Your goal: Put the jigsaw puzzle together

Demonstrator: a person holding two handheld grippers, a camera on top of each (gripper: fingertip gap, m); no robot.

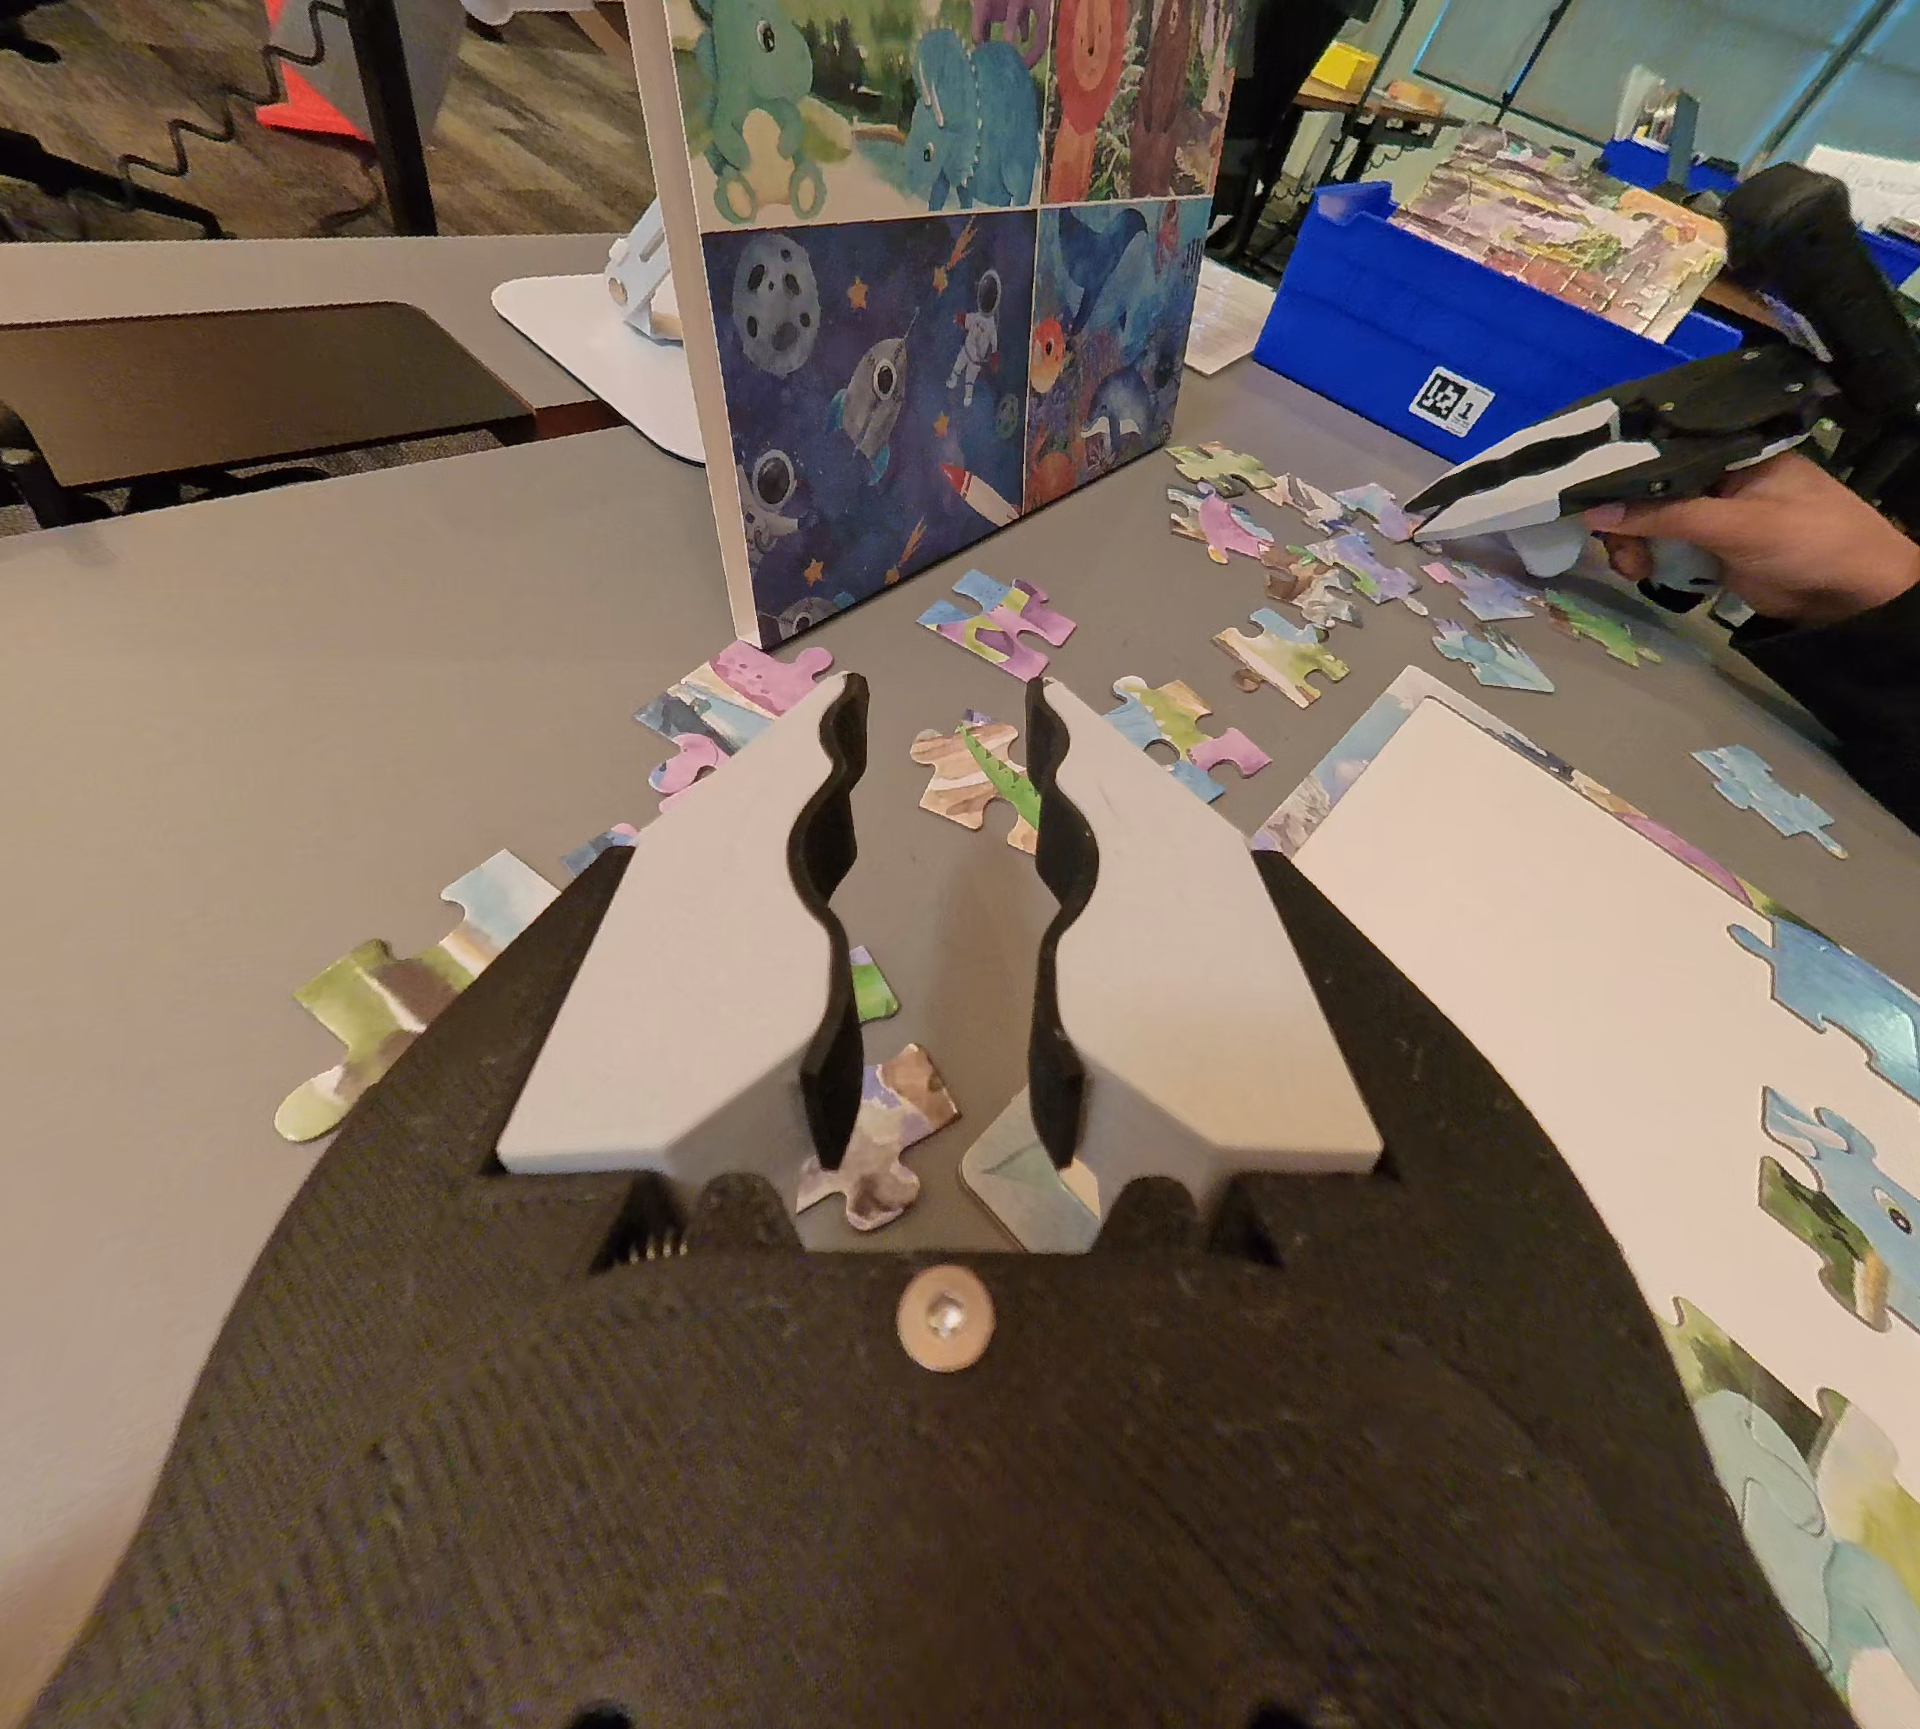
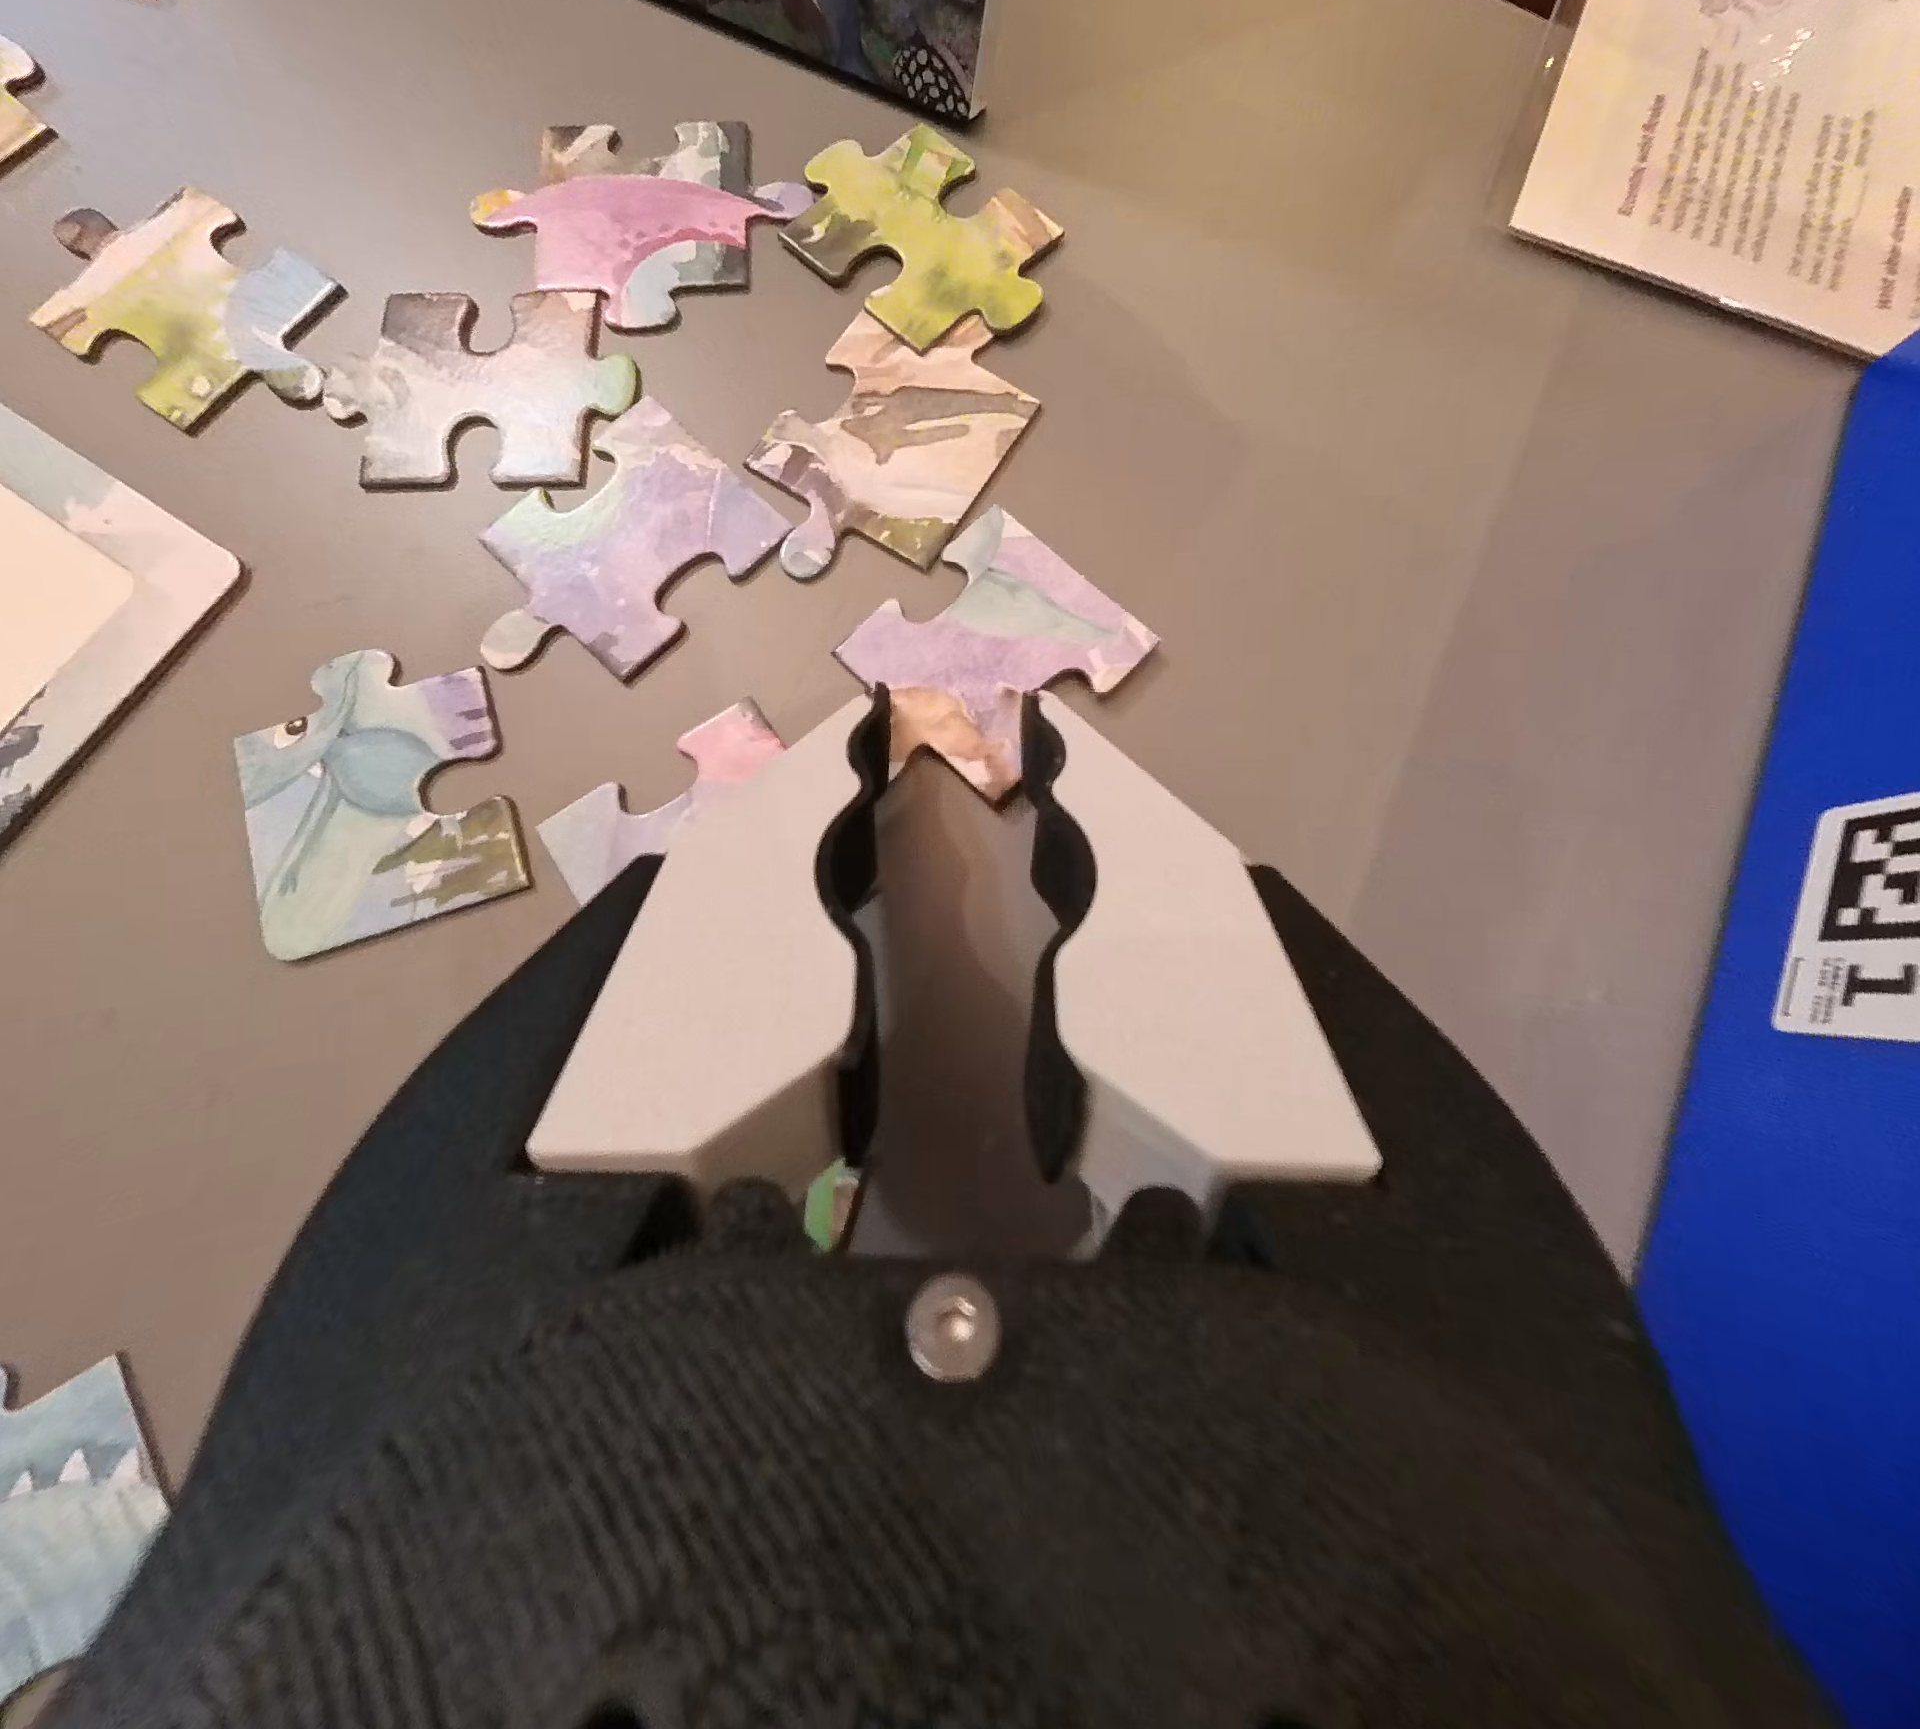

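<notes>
right tongs point(image 2: 954, 711) are reaching, parted, over lilac piece point(image 2: 997, 640) to grasp it | left tongs point(image 1: 945, 692) are hovering released above desk point(image 1: 312, 692), waiting

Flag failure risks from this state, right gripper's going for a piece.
1. The right gripper, open, sits at the lilac piece, which abuts the tan piece; closing may drag or nudge both.
2. Thin flat pieces on the smooth grey table could slip out of the fingertips.
3. The left gripper, open, hangs over loose pieces; lowering it may scatter the green-streaked piece.
</notes>
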